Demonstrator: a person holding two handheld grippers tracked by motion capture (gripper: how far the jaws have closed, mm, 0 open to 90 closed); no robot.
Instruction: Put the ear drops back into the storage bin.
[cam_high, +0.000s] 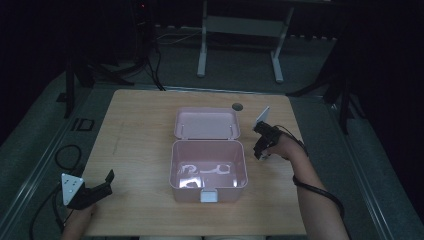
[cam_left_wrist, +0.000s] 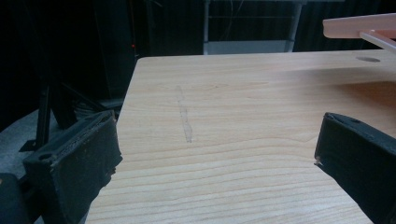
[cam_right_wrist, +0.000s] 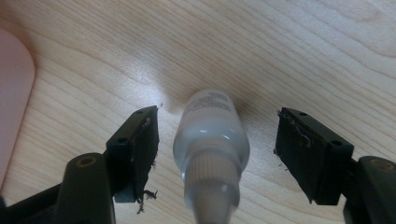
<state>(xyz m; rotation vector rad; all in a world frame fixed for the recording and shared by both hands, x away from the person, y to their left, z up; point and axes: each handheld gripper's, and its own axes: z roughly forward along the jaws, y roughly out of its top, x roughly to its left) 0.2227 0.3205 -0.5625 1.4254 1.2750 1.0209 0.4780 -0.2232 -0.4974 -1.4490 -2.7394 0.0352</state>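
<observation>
A small translucent dropper bottle (cam_right_wrist: 212, 135) with a ribbed cap stands upright on the wooden table, seen from above. My right gripper (cam_right_wrist: 217, 123) is open, one jaw on each side of the bottle, neither touching it. In the high view the right gripper (cam_high: 261, 142) sits just right of an open pink box (cam_high: 173, 167), whose lid (cam_high: 206, 122) lies flat behind it. Pale items lie inside the box. My left gripper (cam_high: 106, 182) rests open near the table's front left corner, and the left gripper (cam_left_wrist: 218, 140) has bare wood between its jaws.
A round cable hole (cam_high: 237, 106) is in the table behind the lid. The box has a white latch (cam_high: 208, 196) at its front. A pink corner (cam_right_wrist: 14, 93) of the box lies left of my right gripper. Stand legs (cam_high: 202, 50) are on the floor beyond.
</observation>
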